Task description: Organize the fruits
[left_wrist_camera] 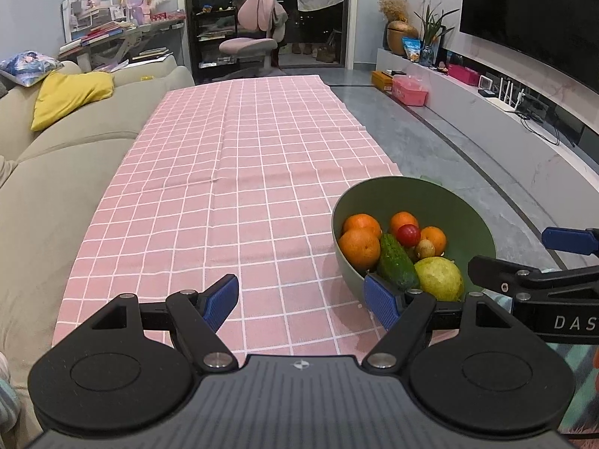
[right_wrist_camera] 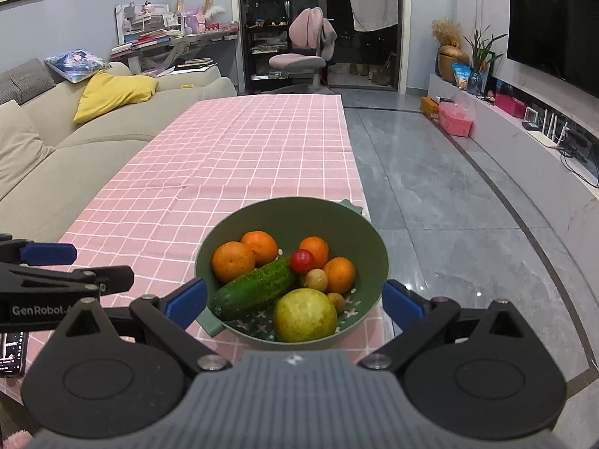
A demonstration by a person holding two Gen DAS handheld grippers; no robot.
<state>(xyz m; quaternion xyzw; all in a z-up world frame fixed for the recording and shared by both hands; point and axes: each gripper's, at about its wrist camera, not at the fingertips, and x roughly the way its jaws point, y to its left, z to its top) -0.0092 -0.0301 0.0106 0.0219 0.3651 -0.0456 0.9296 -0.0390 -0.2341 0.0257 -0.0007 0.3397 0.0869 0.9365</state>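
Blue pads stand wide apart on the right gripper, with nothing pressed between them; the near part of the green bowl sits in the gap. The left gripper also has its jaws spread and empty, over the pink checked tablecloth, and its right pad is just beside the bowl. The bowl rests at the near right corner of the cloth, close to the table edge. I think a push on its wall from either pad could slide it toward that edge, and a careless grip on one fruit could roll the round ones around. Inside I count four oranges, one cucumber, one red tomato, one large yellow-green fruit and two small brownish fruits.
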